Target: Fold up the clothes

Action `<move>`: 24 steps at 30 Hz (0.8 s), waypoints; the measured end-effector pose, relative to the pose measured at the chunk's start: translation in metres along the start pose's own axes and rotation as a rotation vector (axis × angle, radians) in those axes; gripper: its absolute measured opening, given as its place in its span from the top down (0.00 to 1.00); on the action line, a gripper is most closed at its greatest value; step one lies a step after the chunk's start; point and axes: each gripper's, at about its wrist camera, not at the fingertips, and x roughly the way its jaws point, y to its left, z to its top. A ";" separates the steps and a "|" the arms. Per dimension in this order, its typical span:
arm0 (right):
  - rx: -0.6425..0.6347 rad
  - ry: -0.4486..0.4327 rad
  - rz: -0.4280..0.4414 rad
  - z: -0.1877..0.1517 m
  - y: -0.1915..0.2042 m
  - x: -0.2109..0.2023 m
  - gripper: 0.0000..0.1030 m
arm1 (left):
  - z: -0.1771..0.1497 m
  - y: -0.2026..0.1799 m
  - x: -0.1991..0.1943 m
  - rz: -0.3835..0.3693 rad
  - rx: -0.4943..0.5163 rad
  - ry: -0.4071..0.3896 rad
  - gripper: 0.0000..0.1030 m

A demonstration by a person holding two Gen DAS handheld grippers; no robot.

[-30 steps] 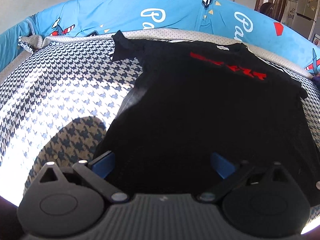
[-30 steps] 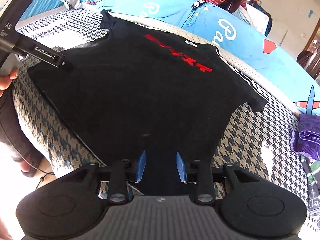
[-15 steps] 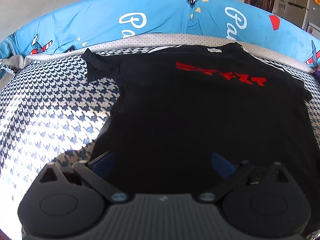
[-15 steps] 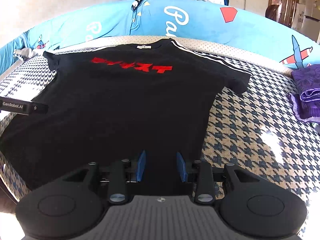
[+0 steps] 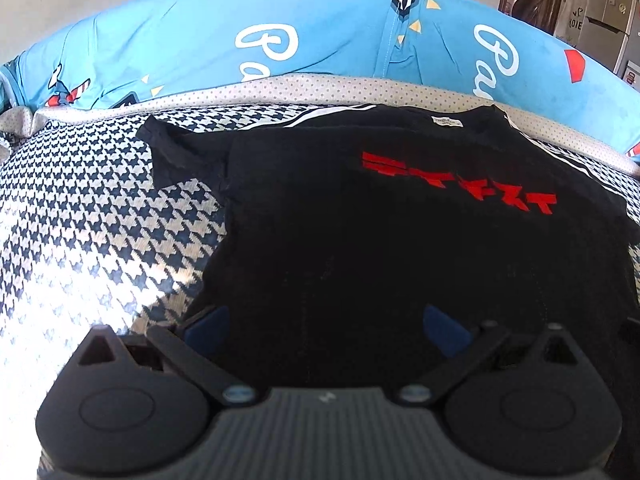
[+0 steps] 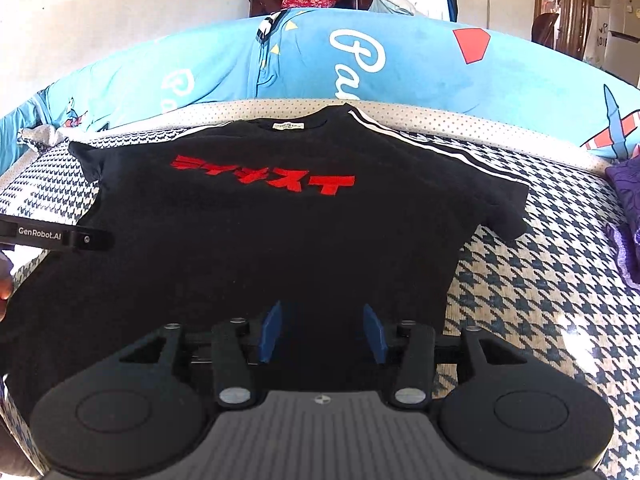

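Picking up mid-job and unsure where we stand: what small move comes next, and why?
Probably lower both grippers onto the hem and pinch it. The black T-shirt with red lettering lies flat and unfolded on the houndstooth cover; the left gripper and right gripper hover open, holding nothing.

Support surface: bed with houndstooth cover (image 6: 520,280), dark blue on white, sunlit in patches. A black T-shirt (image 6: 280,240) with red lettering is laid flat on it, collar at the far side. A blue printed bolster (image 6: 400,68) is set along the far edge. Purple fabric (image 6: 624,184) is seen at the right edge.
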 end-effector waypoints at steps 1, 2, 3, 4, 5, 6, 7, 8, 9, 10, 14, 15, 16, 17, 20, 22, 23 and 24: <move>0.004 -0.004 0.000 0.003 0.000 0.003 0.55 | 0.002 0.000 0.003 -0.003 -0.006 0.007 0.00; 0.008 -0.008 -0.001 0.005 0.000 0.005 0.54 | 0.003 0.000 0.006 -0.005 -0.012 0.014 0.00; 0.011 -0.012 -0.002 0.008 0.000 0.008 0.53 | 0.005 0.000 0.009 -0.005 -0.016 0.017 0.00; 0.012 -0.016 -0.005 0.010 0.001 0.010 0.51 | 0.006 0.000 0.010 -0.006 -0.016 0.017 0.00; 0.012 -0.019 -0.009 0.013 0.001 0.013 0.49 | 0.007 -0.001 0.012 -0.008 -0.016 0.017 0.00; 0.011 -0.022 -0.014 0.015 0.002 0.015 0.49 | 0.008 -0.002 0.013 -0.009 -0.014 0.018 0.00; 0.009 -0.024 -0.017 0.017 0.002 0.017 0.49 | 0.010 -0.002 0.015 -0.014 -0.015 0.021 0.00; 0.008 -0.027 -0.019 0.020 0.002 0.020 0.48 | 0.011 -0.003 0.016 -0.019 -0.015 0.023 0.00; 0.008 -0.031 -0.021 0.022 0.001 0.022 0.48 | 0.012 -0.004 0.018 -0.024 -0.016 0.025 0.00; 0.009 -0.034 -0.022 0.024 0.000 0.024 0.48 | 0.013 -0.005 0.019 -0.025 -0.016 0.025 0.00; 0.024 -0.054 -0.025 0.035 -0.006 0.032 0.48 | 0.018 -0.007 0.024 -0.024 -0.011 0.024 0.00; 0.035 -0.063 -0.024 0.038 -0.008 0.034 0.48 | 0.020 -0.008 0.025 -0.023 -0.011 0.023 0.00; 0.049 -0.072 -0.025 0.041 -0.012 0.037 0.48 | 0.021 -0.008 0.026 -0.025 -0.015 0.024 0.00; 0.064 -0.082 -0.027 0.045 -0.015 0.039 0.48 | 0.023 -0.008 0.028 -0.027 -0.019 0.026 0.00; 0.102 -0.108 -0.037 0.057 -0.025 0.048 0.48 | 0.027 -0.009 0.030 -0.037 -0.030 0.026 0.00; 0.111 -0.123 -0.047 0.063 -0.030 0.055 0.48 | 0.030 -0.011 0.033 -0.036 -0.029 0.025 0.00; 0.116 -0.130 -0.053 0.067 -0.033 0.058 0.48 | 0.032 -0.011 0.034 -0.036 -0.028 0.025 0.00; 0.120 -0.137 -0.058 0.070 -0.035 0.062 0.48 | 0.033 -0.012 0.036 -0.036 -0.029 0.025 0.00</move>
